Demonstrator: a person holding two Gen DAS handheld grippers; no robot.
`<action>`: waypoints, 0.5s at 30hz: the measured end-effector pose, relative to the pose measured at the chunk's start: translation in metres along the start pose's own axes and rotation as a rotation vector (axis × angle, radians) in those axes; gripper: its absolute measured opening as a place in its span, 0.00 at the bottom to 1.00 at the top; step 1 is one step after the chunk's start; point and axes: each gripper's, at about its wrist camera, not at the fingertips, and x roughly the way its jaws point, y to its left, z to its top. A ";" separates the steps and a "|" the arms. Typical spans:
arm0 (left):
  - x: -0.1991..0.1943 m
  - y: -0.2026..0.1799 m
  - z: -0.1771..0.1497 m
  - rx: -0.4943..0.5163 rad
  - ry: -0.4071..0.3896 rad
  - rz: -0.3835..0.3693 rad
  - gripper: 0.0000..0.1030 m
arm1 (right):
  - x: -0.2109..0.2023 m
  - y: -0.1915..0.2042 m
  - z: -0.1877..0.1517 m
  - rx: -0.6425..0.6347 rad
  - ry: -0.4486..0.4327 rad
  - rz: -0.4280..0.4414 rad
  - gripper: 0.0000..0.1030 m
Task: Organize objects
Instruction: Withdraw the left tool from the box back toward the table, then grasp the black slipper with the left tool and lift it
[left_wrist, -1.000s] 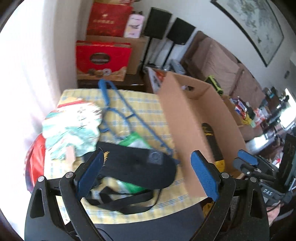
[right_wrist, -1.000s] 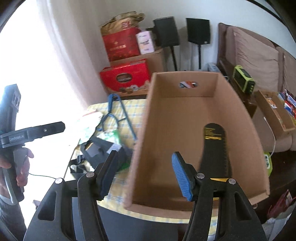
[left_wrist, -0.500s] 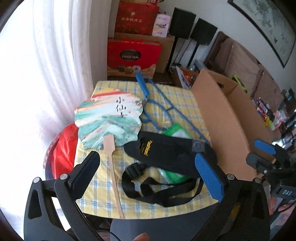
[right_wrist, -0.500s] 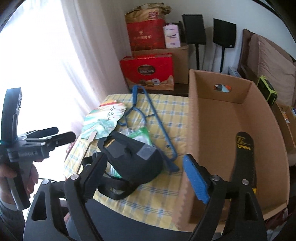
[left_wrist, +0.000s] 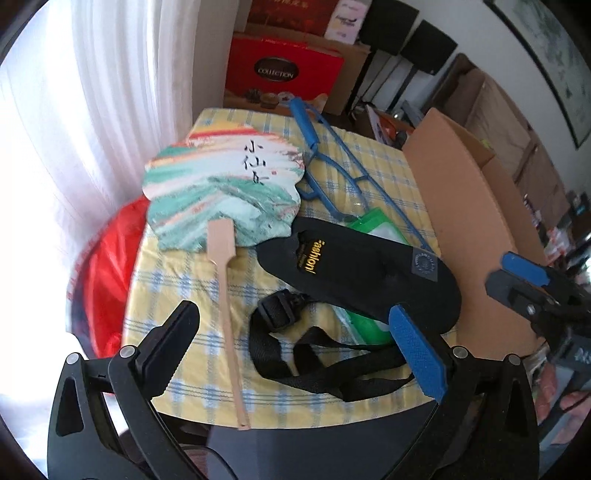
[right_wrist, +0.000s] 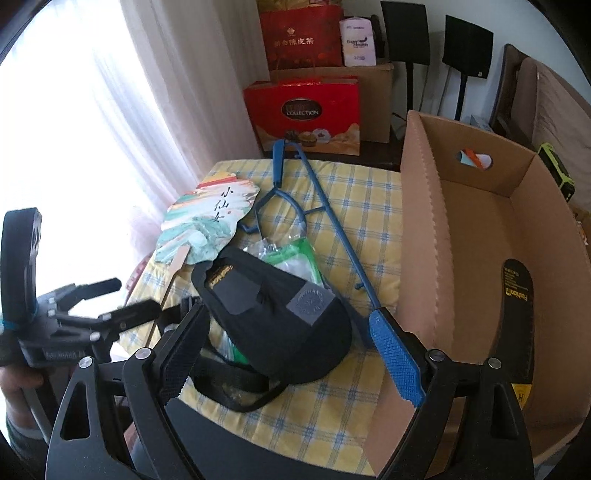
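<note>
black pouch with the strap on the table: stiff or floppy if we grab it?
Probably soft: the black pouch sags in a rounded dome over the green packet. Its strap lies in loose loops, so it would likely dangle and could snag the fan handle. Looks light.

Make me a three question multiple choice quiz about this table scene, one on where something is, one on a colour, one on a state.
1. Where is the long black insole?
A. inside the cardboard box
B. on the tablecloth
C. on the sofa

2. What colour is the long hanger on the tablecloth?
A. red
B. blue
C. white

3. How is the right gripper?
A. shut on the fan
B. shut on the strap
C. open, holding nothing

Answers:
1. A, it lies on the box floor along the right wall.
2. B, its rods and handle are blue.
3. C, its fingers stand wide apart above the black pad, pressing on nothing.
</note>
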 end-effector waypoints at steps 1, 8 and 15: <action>0.003 0.001 -0.002 -0.016 0.006 -0.027 0.98 | 0.004 -0.001 0.003 0.005 0.010 0.002 0.84; 0.021 -0.002 -0.008 -0.076 0.032 -0.103 0.82 | 0.041 -0.003 0.023 0.009 0.077 -0.066 0.66; 0.041 -0.008 -0.014 -0.147 0.074 -0.271 0.61 | 0.069 0.003 0.032 -0.045 0.156 -0.097 0.42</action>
